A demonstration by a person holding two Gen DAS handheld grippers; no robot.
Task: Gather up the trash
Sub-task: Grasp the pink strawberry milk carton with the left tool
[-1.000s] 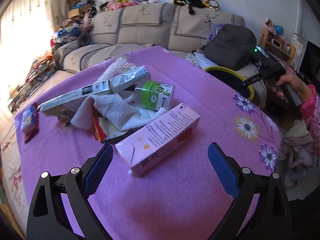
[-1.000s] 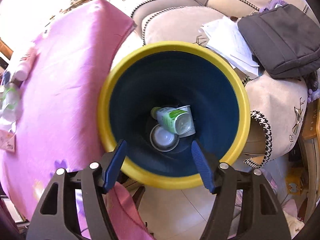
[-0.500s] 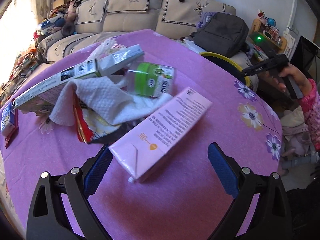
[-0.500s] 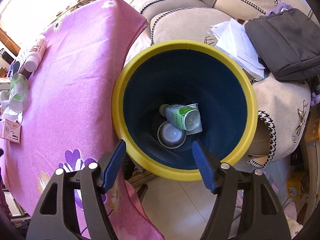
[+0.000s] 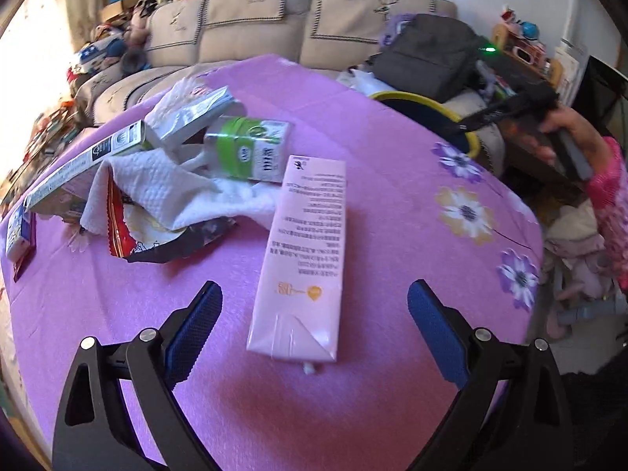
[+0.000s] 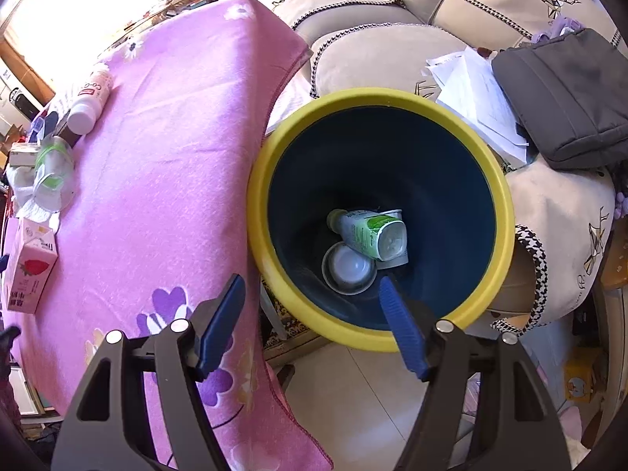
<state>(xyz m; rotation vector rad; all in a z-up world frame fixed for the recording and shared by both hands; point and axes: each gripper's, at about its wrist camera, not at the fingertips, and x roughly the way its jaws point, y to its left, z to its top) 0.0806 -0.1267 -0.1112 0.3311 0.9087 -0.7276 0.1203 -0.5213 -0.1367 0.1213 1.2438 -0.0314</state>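
A pink drink carton (image 5: 298,259) lies flat on the pink tablecloth (image 5: 392,204), its near end between the fingers of my left gripper (image 5: 314,302). That gripper is open and its pads stand well clear of the carton. My right gripper (image 6: 310,294) hangs open and empty over the near rim of the yellow-rimmed blue bin (image 6: 259,180). At the bin's bottom lie a green-and-white bottle (image 6: 369,231) and a white cup (image 6: 347,269). The bin's rim (image 5: 431,104) also shows past the table's far edge.
Behind the carton lie a green-labelled cup (image 5: 251,149), a white paper towel (image 5: 165,188), a red snack wrapper (image 5: 129,239), a long box (image 5: 86,165) and a foil pack (image 5: 192,114). A sofa with a grey bag (image 6: 565,106) and papers stands behind the bin. A white bottle (image 6: 90,98) lies on the table.
My left gripper has come down and closer to the pink carton, which now lies lengthwise between its fingers. In the right wrist view the bin has slid to the right.
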